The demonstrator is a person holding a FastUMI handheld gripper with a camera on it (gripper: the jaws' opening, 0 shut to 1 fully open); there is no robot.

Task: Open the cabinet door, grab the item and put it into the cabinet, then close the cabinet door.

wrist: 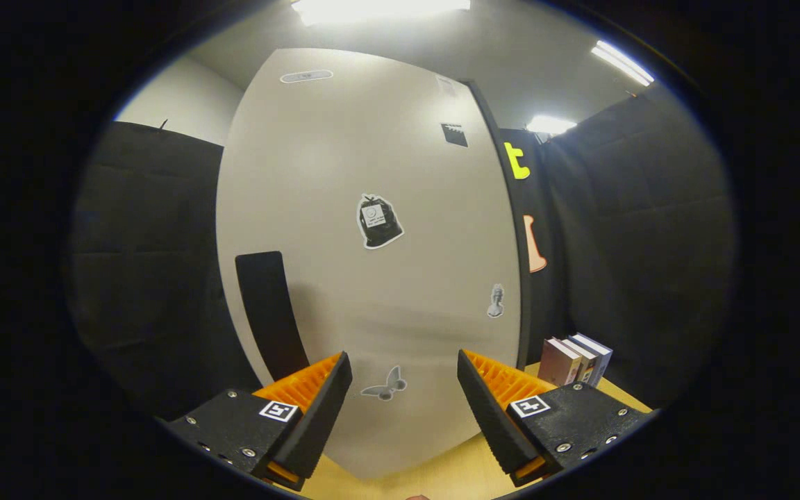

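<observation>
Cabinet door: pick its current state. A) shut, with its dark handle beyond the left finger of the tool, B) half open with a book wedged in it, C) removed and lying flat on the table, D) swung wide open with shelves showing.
A: the cabinet door faces the camera closed, its dark handle standing just beyond the left finger of the open tool, which holds nothing; the books stand on the table beside the cabinet.

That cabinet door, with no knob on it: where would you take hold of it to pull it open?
Probably at the black vertical handle low near the left edge of the cabinet door. It is the one raised-looking part on a flat panel. The open gripper faces the door to the handle's right, so it should shift left and close its fingers across the strip's narrow width.
</observation>
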